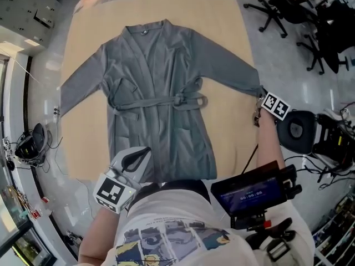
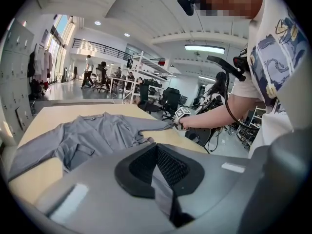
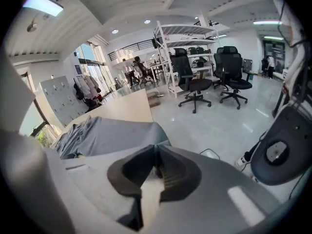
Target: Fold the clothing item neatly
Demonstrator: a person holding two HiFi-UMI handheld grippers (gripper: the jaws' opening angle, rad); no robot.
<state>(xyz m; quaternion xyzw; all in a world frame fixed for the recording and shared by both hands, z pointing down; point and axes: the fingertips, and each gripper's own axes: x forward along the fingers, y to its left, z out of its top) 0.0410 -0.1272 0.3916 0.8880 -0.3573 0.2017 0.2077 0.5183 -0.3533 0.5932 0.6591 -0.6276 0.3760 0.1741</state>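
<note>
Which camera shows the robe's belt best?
The head view: it looks down on the grey robe and its tied belt. The left gripper view shows the belt low and small; the right gripper view shows only a sleeve.

I see the grey robe (image 1: 152, 71) lying flat mid-frame, front up, collar toward the top, sleeves spread, belt tied.

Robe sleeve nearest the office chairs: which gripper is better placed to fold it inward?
Right. The right gripper is at that sleeve's cuff, jaws closed on its edge. The left gripper sits shut near the hem, far off.
</note>
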